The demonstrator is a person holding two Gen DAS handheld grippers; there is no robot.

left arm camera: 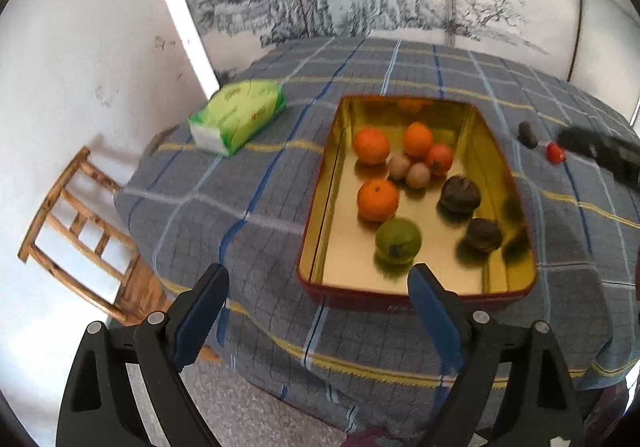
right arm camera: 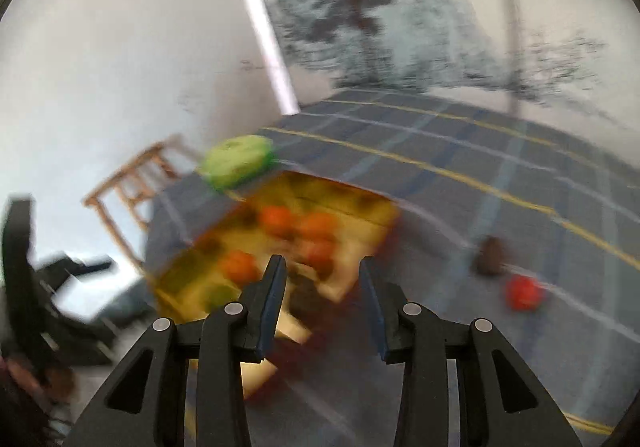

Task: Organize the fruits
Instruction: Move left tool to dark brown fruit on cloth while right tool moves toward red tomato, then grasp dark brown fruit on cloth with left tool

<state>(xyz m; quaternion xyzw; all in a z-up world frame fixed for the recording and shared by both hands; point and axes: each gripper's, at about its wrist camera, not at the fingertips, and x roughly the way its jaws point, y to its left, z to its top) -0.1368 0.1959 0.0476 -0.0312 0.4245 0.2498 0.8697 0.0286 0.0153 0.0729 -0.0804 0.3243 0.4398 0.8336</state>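
Note:
A gold-lined tin tray (left arm camera: 324, 183) sits on the plaid tablecloth and holds several fruits: oranges (left arm camera: 377, 200), a green fruit (left arm camera: 398, 241), two dark fruits (left arm camera: 460, 194) and small brown ones. A small red fruit (left arm camera: 556, 153) and a dark oblong fruit (left arm camera: 528, 135) lie on the cloth right of the tray. My left gripper (left arm camera: 320, 287) is open and empty at the tray's near edge. My right gripper (right arm camera: 323, 279) is open and empty above the tray's (right arm camera: 376, 223) near right corner; this view is blurred. The red fruit (right arm camera: 523, 293) and dark fruit (right arm camera: 491, 257) lie to its right.
A green tissue pack (left arm camera: 238, 117) lies on the cloth left of the tray. A wooden chair (left arm camera: 80, 235) stands beside the table at left. The right gripper's body (left arm camera: 600, 151) shows at the right edge of the left wrist view. A wall stands behind.

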